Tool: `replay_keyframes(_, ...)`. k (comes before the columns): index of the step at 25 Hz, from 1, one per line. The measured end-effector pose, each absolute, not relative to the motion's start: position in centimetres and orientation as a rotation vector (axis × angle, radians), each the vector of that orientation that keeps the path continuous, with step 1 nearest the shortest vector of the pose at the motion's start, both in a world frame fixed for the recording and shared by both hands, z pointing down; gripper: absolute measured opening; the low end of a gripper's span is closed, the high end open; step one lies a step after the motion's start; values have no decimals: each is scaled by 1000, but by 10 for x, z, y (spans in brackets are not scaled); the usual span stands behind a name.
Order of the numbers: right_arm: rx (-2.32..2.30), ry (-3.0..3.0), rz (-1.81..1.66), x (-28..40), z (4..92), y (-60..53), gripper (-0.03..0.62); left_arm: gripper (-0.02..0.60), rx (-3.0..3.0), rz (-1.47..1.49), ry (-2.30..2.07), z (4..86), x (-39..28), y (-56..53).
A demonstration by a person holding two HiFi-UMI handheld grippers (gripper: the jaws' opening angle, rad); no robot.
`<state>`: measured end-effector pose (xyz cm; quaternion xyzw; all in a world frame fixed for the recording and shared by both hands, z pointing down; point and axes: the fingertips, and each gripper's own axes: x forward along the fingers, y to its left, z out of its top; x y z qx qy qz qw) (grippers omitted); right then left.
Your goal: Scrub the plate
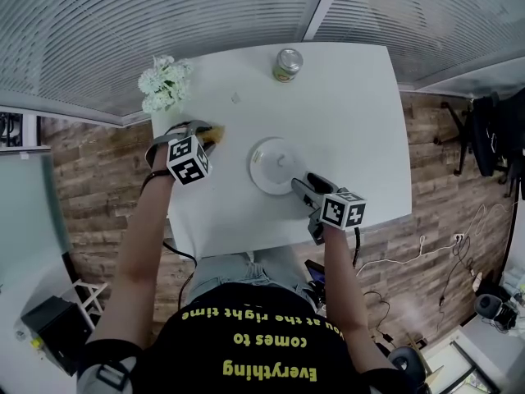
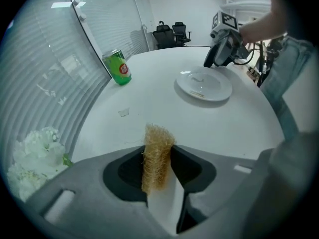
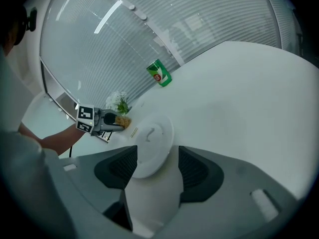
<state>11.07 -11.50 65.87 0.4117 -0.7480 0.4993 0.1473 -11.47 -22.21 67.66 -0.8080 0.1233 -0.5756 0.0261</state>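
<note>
A white plate (image 1: 273, 164) lies on the white table (image 1: 353, 121), and a small dark smear (image 3: 150, 132) shows on it. My right gripper (image 3: 152, 156) stands open at the plate's near right edge, with the rim (image 3: 144, 168) between its jaws and the pads apart from it. Left of the plate, my left gripper (image 2: 158, 148) is shut on a tan fibrous scrubber (image 2: 158, 133), which sticks out past the fingertips. In the head view that scrubber (image 1: 216, 133) hangs low over the table, a short way from the plate.
A green drink can (image 1: 288, 64) stands at the table's far edge. White flowers (image 1: 164, 83) sit at the far left corner. A small scrap (image 2: 123, 112) lies on the table between the can and the scrubber. Ribbed glass walls run behind the table.
</note>
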Motion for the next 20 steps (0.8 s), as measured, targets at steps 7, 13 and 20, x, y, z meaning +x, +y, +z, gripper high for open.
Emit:
replay_keyframes(7, 1155, -2157, 1445, 106, 656, -118, 272, 119, -2671, -1761, 451, 668, -105, -208)
replay_keyframes(13, 1139, -2167, 1443, 101, 657, -122, 272, 110, -2922, -1708, 576, 659, -90, -195)
replay_keyframes(20, 1122, -2149, 1463, 103, 660, -123, 249, 104, -3315, -1653, 781, 651, -65, -171)
